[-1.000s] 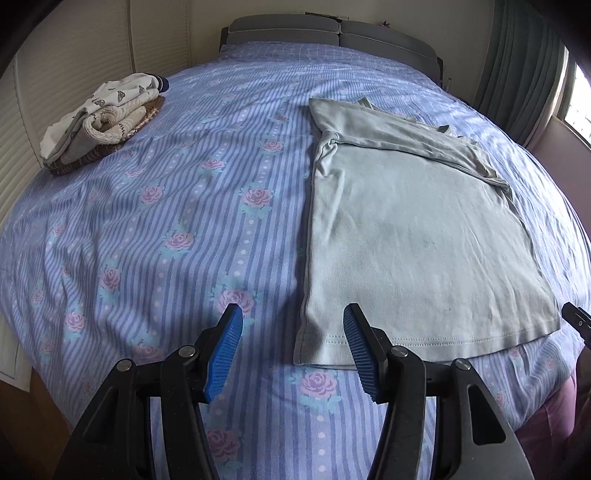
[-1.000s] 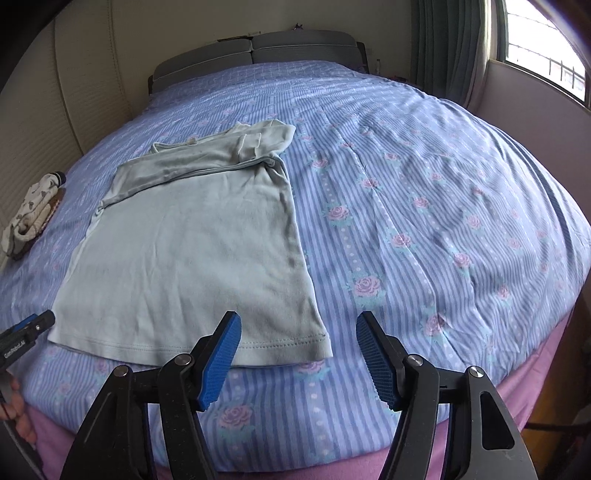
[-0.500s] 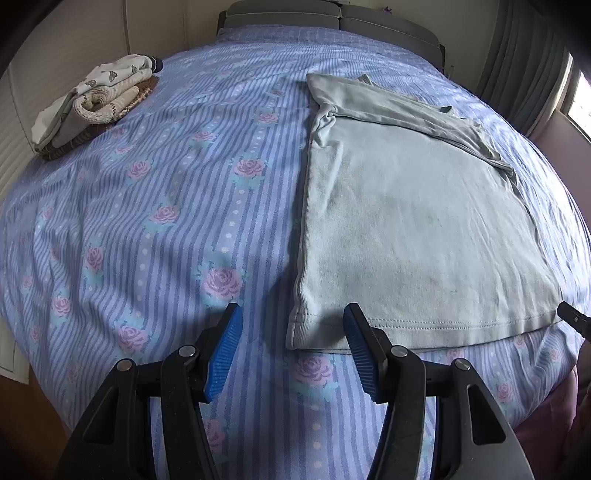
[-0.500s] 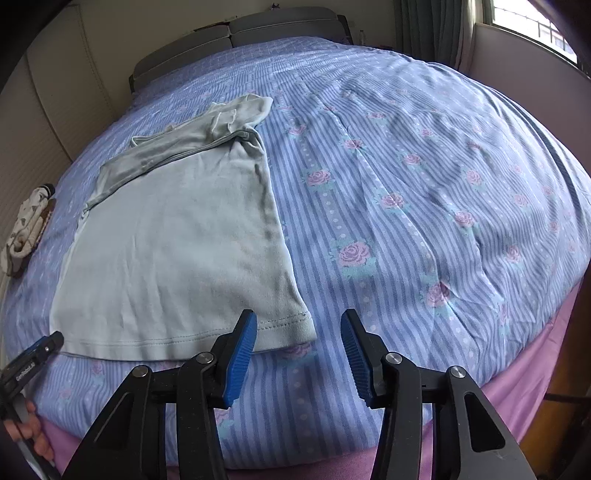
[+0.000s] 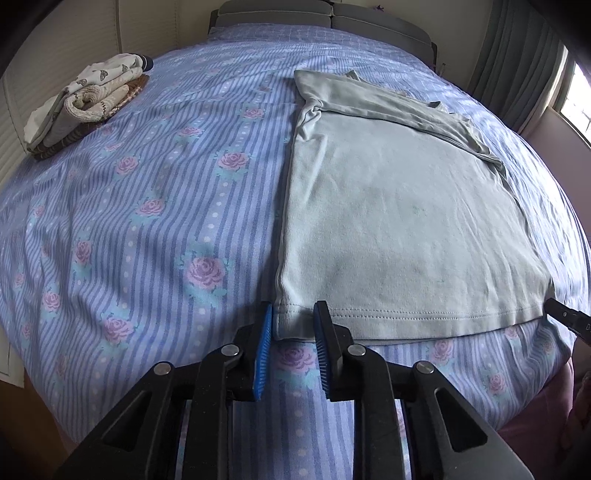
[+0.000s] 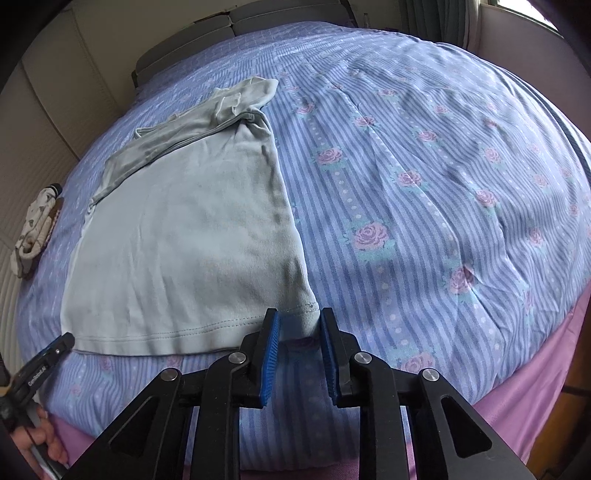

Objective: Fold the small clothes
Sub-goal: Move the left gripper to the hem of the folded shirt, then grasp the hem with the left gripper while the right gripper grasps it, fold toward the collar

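Your left gripper: jaws closing, near-left hem corner of pale green shirt between pads. Your right gripper: jaws closing, near-right hem corner between pads. Shirt lies flat ahead of both on striped floral bedspread. Far left of left jaws: folded clothes pile.

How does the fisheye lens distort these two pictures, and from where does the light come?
Left wrist view: the flat bed bulges like a dome, dark corners frame it, and daylight enters by the window at the right edge. Right wrist view: the same bulge, a bright window at the top right, and soft shadow over the shirt.
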A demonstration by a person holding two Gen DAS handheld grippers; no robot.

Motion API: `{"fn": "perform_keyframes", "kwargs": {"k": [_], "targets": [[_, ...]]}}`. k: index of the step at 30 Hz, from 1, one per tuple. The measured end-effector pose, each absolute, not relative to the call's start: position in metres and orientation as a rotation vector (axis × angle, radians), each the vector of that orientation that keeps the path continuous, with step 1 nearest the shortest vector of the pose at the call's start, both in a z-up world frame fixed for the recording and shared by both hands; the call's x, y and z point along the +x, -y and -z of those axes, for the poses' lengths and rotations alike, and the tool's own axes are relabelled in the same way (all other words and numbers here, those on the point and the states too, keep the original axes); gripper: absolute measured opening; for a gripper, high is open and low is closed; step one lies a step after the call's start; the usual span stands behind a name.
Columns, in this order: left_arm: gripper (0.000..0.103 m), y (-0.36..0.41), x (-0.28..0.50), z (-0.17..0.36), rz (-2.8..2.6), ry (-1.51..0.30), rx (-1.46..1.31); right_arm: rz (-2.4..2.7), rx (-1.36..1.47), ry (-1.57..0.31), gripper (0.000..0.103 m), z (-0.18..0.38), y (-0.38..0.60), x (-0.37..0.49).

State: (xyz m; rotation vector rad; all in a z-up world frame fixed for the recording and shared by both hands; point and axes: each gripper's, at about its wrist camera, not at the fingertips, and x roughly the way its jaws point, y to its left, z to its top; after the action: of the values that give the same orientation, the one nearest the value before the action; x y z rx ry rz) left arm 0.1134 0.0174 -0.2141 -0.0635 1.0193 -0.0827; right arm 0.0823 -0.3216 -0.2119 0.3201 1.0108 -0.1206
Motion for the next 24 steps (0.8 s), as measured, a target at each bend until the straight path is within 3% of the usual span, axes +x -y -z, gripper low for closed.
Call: {"fn": "perform_keyframes", "kwargs": {"k": [3,9,24], "targets": [[0.020,-0.017,0.113,0.214,0.080,-1.019,-0.064,0.115,0.329,-1.003,0.012,0.211,0.321,0.081],[0.009,-0.020,0.111,0.214,0.082,-1.018,-0.074,0.111,0.334,-0.978,0.008,0.207,0.322,0.077],[0.008,-0.029,0.102,0.177,0.073,-0.951,-0.098,0.101,0.337,-0.884,0.006,0.180,0.321,0.063]]}}
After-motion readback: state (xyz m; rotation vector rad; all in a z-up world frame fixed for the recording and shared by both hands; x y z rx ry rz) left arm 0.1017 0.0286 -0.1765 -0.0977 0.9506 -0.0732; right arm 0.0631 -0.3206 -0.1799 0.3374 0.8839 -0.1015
